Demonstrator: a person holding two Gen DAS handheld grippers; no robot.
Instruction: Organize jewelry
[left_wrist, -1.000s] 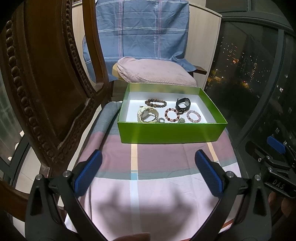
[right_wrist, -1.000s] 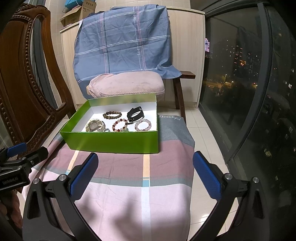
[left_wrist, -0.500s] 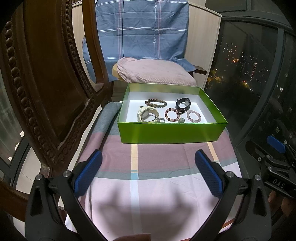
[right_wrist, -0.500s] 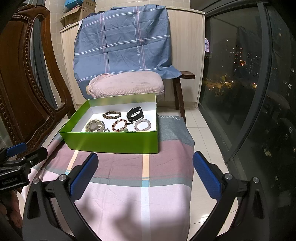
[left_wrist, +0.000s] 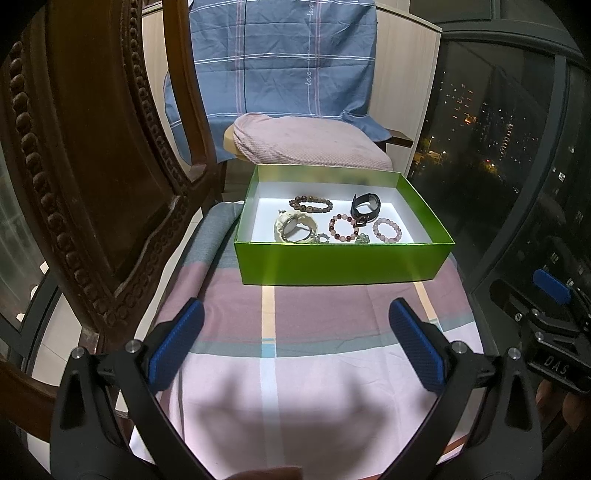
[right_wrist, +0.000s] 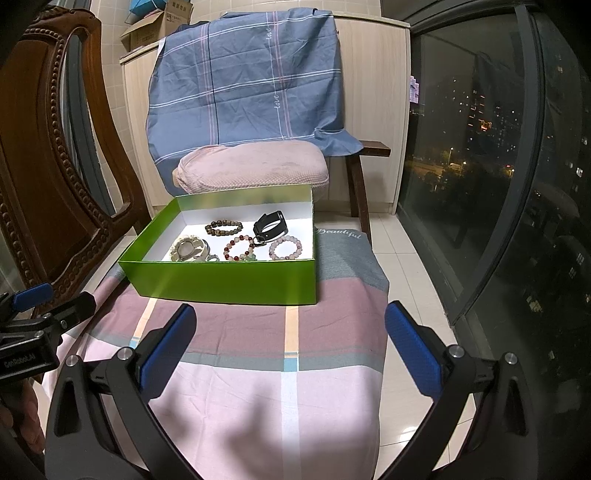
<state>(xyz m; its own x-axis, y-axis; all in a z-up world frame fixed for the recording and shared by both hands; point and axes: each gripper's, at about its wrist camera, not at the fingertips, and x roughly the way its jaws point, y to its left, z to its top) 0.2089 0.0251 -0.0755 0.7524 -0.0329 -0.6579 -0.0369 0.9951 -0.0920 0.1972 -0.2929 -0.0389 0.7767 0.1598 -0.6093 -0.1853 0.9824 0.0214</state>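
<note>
Both tools hang over the near end of a desk covered with a pink, mauve and grey checked cloth (left_wrist: 314, 325). The left tool (left_wrist: 295, 343) has its blue-padded fingers spread wide with nothing between them, and the right tool (right_wrist: 291, 341) stands the same way, wide apart and empty. Each tool also shows at the edge of the other's view, with part of a hand below it.

The green box (left_wrist: 343, 264) sits on the far half of the cloth, lid off, its white floor showing. All the jewelry lies inside it. A brown bead bracelet (left_wrist: 311, 205) lies toward the far side, left of centre. To its right, a black watch band (left_wrist: 365, 207) stands curled on edge. Nearer, from left to right, lie a cream-coloured bangle (left_wrist: 295, 229), a bracelet of pink and dark red beads (left_wrist: 343, 228), and a pale pink bead bracelet (left_wrist: 386, 230). The black band touches the pink and red bracelet at its near end. A small greenish piece (left_wrist: 364, 239) lies against the near wall between the two pink bracelets; what it is cannot be told.

A carved wooden chair back (left_wrist: 85, 177) rises at the left. Beyond the box, a pink cushion (right_wrist: 255, 166) rests on a seat, with a blue checked cloth (right_wrist: 243, 81) draped behind it. A dark window (right_wrist: 480, 155) with city lights fills the right side.
</note>
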